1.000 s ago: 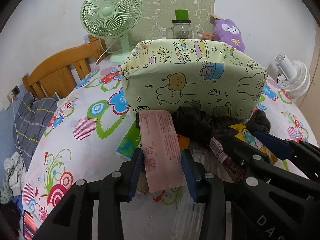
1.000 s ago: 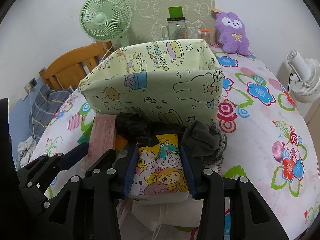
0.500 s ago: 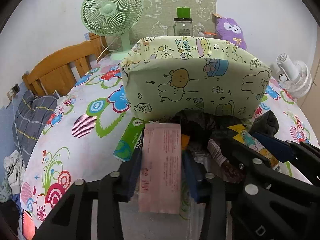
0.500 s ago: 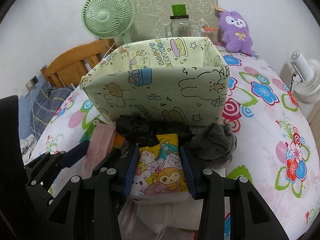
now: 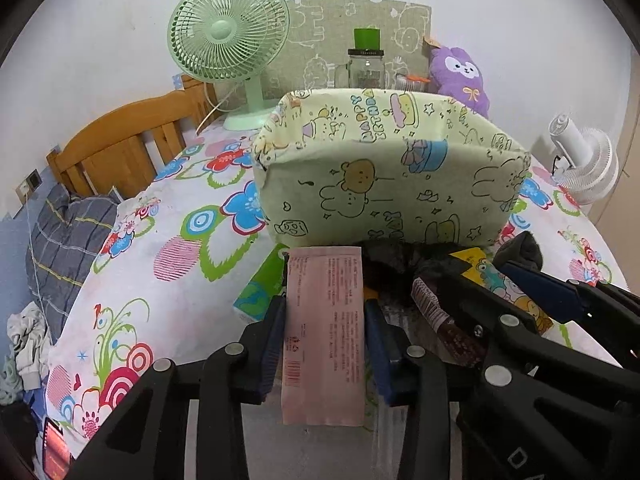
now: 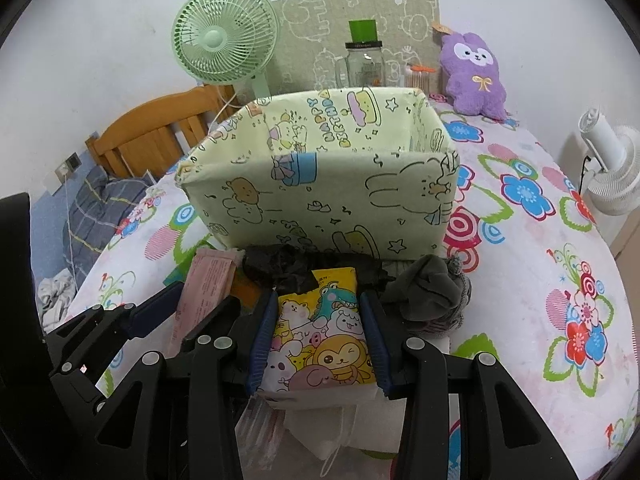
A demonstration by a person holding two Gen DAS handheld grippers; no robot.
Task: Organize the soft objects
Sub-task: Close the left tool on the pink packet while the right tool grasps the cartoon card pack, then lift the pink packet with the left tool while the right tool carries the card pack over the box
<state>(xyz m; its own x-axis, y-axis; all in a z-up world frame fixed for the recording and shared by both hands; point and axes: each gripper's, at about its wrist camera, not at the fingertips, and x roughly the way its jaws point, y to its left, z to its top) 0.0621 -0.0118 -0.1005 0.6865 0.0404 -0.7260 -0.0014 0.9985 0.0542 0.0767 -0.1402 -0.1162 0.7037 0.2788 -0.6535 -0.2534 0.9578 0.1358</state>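
**Two packets pinched in front of the cloth box**

Nearest, the left gripper (image 5: 324, 320) pinches a flat pink packet (image 5: 323, 332) between its blue pads, the packet standing lengthwise between them. Beside it, the right gripper (image 6: 319, 340) is clamped on a yellow cartoon-animal packet (image 6: 320, 344), held above a white folded item (image 6: 344, 416). Just beyond lie a crumpled black cloth (image 6: 288, 264), a grey sock (image 6: 428, 292) to the right and a green packet (image 5: 260, 284) to the left, all on the flowered counter (image 6: 540, 272). Behind them stands the open pale-green cloth box (image 6: 320, 200). Farthest back, by the wall, are a green fan (image 6: 224, 44), a glass jar (image 6: 364, 64) and a purple plush toy (image 6: 474, 76).
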